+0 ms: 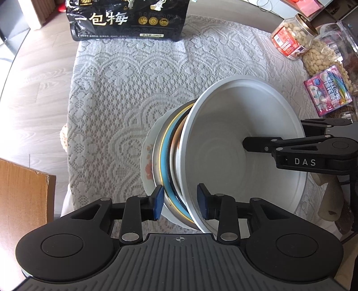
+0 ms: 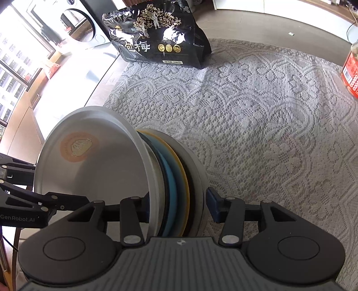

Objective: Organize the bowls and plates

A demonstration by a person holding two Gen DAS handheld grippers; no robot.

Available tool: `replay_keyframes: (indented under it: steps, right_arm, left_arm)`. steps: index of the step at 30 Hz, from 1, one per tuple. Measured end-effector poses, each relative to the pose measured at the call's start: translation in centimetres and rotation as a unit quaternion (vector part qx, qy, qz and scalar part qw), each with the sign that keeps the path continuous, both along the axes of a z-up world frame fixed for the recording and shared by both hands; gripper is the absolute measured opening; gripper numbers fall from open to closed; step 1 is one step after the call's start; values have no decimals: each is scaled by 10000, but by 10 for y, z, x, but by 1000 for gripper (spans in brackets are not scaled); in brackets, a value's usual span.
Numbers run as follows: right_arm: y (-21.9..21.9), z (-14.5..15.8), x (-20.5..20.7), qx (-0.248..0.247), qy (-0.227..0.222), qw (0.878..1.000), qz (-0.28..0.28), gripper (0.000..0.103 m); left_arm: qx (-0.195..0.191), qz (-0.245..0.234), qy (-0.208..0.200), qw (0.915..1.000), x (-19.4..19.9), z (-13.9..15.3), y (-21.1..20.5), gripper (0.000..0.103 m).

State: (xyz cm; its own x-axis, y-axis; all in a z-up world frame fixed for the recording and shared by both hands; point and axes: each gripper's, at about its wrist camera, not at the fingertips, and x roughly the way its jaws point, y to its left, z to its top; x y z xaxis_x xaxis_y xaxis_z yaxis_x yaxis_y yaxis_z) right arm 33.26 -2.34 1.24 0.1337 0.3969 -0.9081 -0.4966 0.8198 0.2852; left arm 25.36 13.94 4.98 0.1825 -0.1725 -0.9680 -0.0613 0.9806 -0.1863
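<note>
A stack of dishes stands tilted on edge over the lace cloth: a large white bowl (image 1: 241,138) at one end, then a steel bowl, a blue plate with a yellow rim (image 1: 164,154), and a flowered white plate (image 1: 147,154) at the other end. My left gripper (image 1: 180,202) straddles the stack's near rim, pads close on both sides. My right gripper (image 2: 176,204) straddles the opposite rim of the same stack (image 2: 174,179); the white bowl (image 2: 94,165) shows an orange emblem. The right gripper's fingers (image 1: 261,144) reach inside the white bowl.
A black snack bag (image 1: 127,20) stands at the far edge of the cloth (image 1: 125,94). Jars of nuts (image 1: 290,40) and a pink packet (image 1: 329,94) lie at the right. A cardboard box (image 1: 24,197) sits near left.
</note>
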Motion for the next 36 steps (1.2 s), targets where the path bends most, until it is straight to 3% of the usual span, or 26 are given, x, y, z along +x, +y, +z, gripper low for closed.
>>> replay_keyframes:
  steps: [6, 12, 15, 17, 21, 26, 36]
  right_arm:
    - [-1, 1, 1, -11, -45, 10000, -59, 47]
    - [-5, 18, -8, 114, -294, 9995, 67, 48]
    - [-11, 28, -10, 282, -440, 9986, -37, 49]
    - [-16, 33, -15, 306, -668, 9971, -208, 49]
    - [-19, 32, -27, 128, -1060, 9935, -387, 49]
    - [-21, 23, -30, 32, -917, 9944, -526, 49]
    - [-18, 19, -31, -103, -1194, 9909, -608, 57]
  left_arm:
    - [63, -62, -193, 9998, 9, 12, -2, 31]
    - [-126, -134, -299, 9994, 2, 24, 5, 28]
    - [-148, -117, -665, 9976, -2, 37, 8, 28]
    - [78, -140, -933, 9955, -5, 40, 6, 28]
    - [557, -230, -1304, 9896, -8, 32, 2, 29]
    - [318, -216, -1385, 9896, -5, 19, 6, 31]
    - [496, -314, -1689, 9839, -1, 9, 3, 38]
